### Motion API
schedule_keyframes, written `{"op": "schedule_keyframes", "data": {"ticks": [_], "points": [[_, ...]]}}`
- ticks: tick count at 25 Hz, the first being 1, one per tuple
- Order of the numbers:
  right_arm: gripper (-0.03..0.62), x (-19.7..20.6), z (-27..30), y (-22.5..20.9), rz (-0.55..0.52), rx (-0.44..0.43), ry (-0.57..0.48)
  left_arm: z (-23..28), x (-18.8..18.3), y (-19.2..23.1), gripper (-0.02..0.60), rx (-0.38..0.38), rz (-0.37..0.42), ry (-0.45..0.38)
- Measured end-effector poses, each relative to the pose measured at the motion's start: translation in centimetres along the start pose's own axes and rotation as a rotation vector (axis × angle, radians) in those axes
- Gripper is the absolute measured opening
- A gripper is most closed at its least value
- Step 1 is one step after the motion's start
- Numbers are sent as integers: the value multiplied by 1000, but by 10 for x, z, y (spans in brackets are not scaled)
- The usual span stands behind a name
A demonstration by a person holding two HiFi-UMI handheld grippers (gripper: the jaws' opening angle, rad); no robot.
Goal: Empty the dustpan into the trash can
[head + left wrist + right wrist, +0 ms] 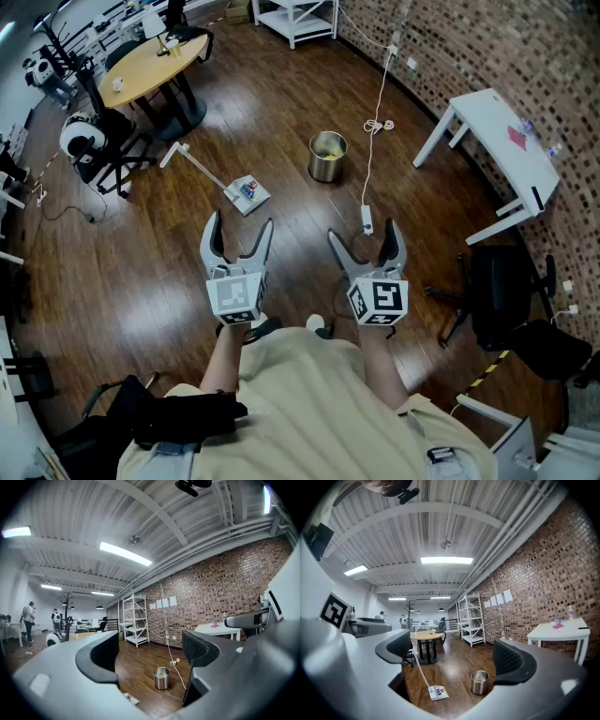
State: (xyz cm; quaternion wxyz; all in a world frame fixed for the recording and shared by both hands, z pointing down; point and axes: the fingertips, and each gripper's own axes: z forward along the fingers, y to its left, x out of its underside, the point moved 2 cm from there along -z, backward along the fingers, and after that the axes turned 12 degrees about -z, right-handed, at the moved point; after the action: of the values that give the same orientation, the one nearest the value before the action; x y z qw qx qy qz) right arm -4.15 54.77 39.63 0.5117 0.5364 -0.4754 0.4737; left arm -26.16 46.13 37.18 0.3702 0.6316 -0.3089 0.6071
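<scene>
A white long-handled dustpan point(246, 193) lies on the wood floor with small coloured scraps in its pan; its handle runs up-left. The right gripper view shows the dustpan point(437, 693) low at centre; only a corner of the dustpan point(130, 698) shows in the left gripper view. A round steel trash can point(327, 157) stands to its right, also seen as the trash can point(161, 678) and the trash can point(478, 682). My left gripper point(238, 234) and right gripper point(364, 239) are held level in front of the person, well short of both. Both are open with nothing between the jaws.
A white cable with a power strip point(367, 219) runs across the floor just right of the can. A round wooden table point(155, 58) stands at far left, a white table point(502, 141) at right, a black office chair point(502, 300) near right. A white shelf point(136, 620) stands against the brick wall.
</scene>
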Motion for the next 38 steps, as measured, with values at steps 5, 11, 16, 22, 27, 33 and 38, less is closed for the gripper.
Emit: {"op": "schedule_keyframes", "data": {"ticks": [5,11,16,22,27,33,38], "points": [[555,24,1,-18,46,-23,38,4,17,-12,402,-30,-7,53],[555,24,19,-24,37,-27,16,24,24,-8,402,-30,-10,66],[555,33,44,-34,32,-18,31,62,36,-5,402,-7,-27,80],[534,25,98,-42,16,6,35,116,29,17,402,25,-41,78],[532,16,168,-33,-5,-14,29,177,28,54,402,27,-69,78],[512,-2,243,-21,-59,-50,-24,232,14,89,388,72,-47,51],[512,-1,276,-20,-64,-21,-4,269,12,116,387,96,-47,49]]}}
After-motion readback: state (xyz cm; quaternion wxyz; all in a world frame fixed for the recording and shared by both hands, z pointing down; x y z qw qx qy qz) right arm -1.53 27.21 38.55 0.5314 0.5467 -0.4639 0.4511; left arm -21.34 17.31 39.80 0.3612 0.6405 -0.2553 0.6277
